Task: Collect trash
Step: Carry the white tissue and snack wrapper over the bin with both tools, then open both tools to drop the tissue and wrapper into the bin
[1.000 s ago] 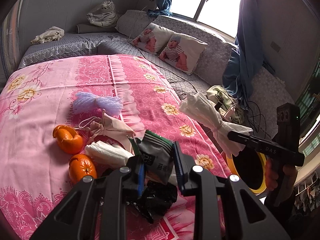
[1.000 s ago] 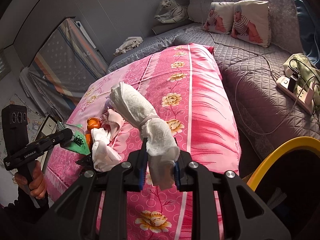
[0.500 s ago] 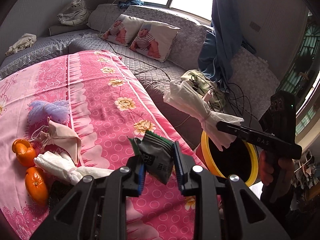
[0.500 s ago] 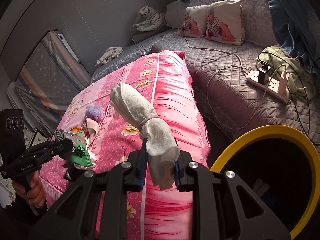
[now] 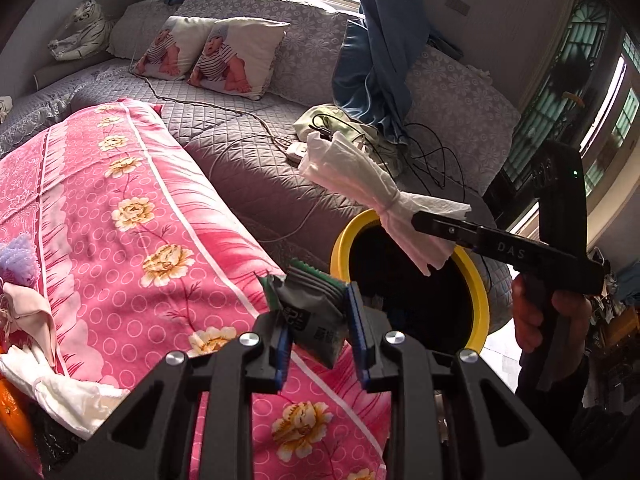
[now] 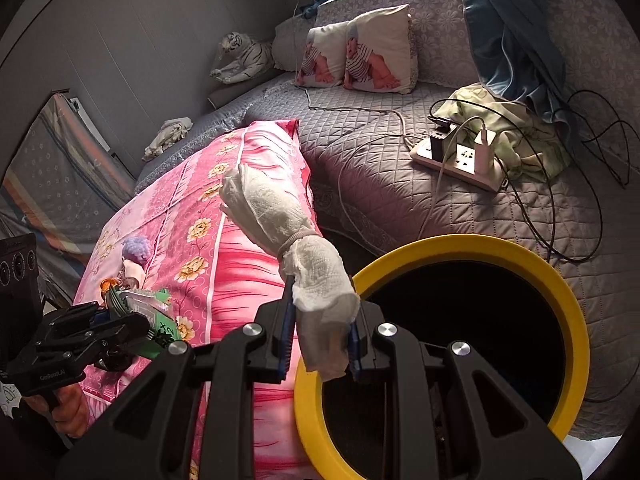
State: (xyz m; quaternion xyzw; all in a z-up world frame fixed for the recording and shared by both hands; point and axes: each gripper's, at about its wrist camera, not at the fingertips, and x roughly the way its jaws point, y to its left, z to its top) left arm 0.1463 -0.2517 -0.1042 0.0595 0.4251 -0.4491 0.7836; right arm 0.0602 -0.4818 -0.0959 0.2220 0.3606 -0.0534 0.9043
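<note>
My left gripper is shut on a grey-green snack wrapper, held above the pink bed edge just left of the yellow-rimmed bin. My right gripper is shut on a tied white tissue bundle and holds it over the near-left rim of the bin. The bundle and right gripper also show in the left wrist view above the bin. The left gripper with the wrapper shows at lower left in the right wrist view.
On the pink floral bedspread lie another white tissue, a pink cloth, a purple puff and an orange. A power strip with cables lies on the grey quilted couch.
Both grippers have swung right, away from the bed clutter toward the bin. The tissue bundle now hangs over the bin rim and the wrapper is close beside it.
</note>
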